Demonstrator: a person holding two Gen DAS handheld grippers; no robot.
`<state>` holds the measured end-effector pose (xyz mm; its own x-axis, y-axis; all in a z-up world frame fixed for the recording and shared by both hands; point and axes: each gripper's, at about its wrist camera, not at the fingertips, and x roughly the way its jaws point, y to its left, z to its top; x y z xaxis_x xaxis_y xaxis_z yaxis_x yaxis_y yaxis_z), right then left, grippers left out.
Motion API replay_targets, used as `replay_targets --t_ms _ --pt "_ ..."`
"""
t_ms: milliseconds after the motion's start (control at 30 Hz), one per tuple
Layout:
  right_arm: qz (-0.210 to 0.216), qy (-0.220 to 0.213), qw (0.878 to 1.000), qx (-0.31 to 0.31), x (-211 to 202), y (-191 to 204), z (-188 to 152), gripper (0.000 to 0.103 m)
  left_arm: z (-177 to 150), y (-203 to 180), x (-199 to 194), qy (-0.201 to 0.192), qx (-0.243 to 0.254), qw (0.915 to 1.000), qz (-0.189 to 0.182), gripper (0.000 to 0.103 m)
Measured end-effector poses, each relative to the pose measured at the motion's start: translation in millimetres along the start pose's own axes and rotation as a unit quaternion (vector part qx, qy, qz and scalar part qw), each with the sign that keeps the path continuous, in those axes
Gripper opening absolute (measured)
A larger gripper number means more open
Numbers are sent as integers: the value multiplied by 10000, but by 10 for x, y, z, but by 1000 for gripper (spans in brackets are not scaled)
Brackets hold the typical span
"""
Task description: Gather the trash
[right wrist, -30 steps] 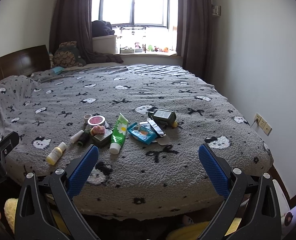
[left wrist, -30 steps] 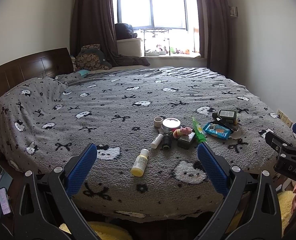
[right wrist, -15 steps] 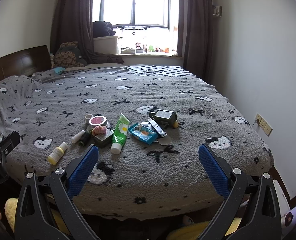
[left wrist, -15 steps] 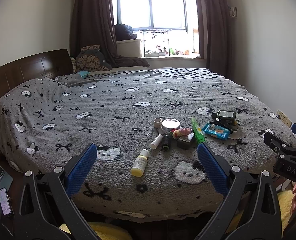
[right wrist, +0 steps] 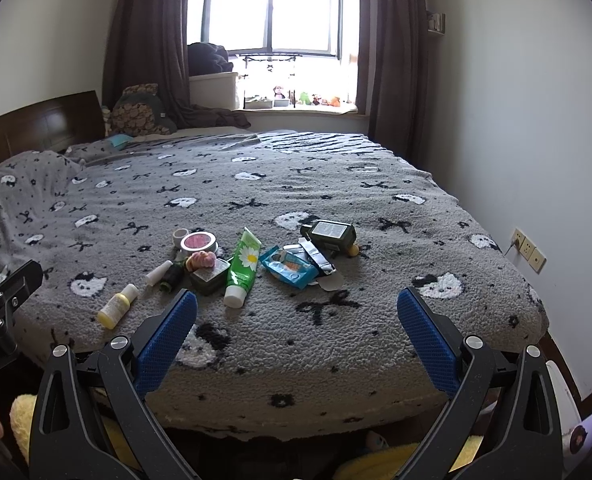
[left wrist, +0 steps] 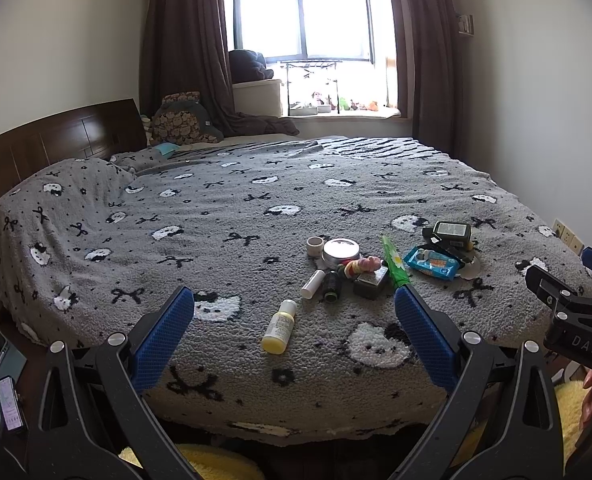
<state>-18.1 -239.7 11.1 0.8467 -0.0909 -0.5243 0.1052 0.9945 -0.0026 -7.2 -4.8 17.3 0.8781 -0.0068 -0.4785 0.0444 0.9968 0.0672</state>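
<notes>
A cluster of small items lies near the foot of the grey patterned bed [left wrist: 223,216]. A yellow bottle [left wrist: 279,327] [right wrist: 117,306] lies nearest, then a white tube [left wrist: 312,283], a dark vial [left wrist: 330,285], a round tin [left wrist: 340,251] [right wrist: 199,241], a green tube [right wrist: 243,266] [left wrist: 394,266], a blue wipes pack [left wrist: 432,263] [right wrist: 289,267] and a dark green bottle [right wrist: 330,233] [left wrist: 450,233]. My left gripper [left wrist: 293,336] is open, held short of the yellow bottle. My right gripper [right wrist: 296,334] is open too, over the bed's foot, holding nothing.
A phone [left wrist: 9,404] lies low at the left beside the bed. Wall sockets [right wrist: 528,249] sit on the right wall. Yellow fluffy fabric [left wrist: 215,462] shows below the bed's edge. A dark headboard [left wrist: 55,140] and a pillow [left wrist: 183,122] stand far left, curtains and window behind.
Both grippers have drifted very slightly; the items on the bed sit a touch lower in view. Nothing was picked up or moved.
</notes>
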Motion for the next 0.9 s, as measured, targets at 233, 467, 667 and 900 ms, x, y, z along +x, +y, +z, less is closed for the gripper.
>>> replay_targets --t_ms 233,467,667,900 --pt "-5 0 10000 3 2 -3 -4 100 -1 6 0 20 7 10000 14 95" --pt "-28 -17 10000 35 6 -33 0 100 -28 57 51 55 11 9999 136 95" --pt "-22 258 9997 21 230 -54 -83 100 -147 96 268 322 -4 9994 120 95" --pt "42 400 9992 26 535 -25 -211 100 -310 219 578 749 23 9972 3 95"
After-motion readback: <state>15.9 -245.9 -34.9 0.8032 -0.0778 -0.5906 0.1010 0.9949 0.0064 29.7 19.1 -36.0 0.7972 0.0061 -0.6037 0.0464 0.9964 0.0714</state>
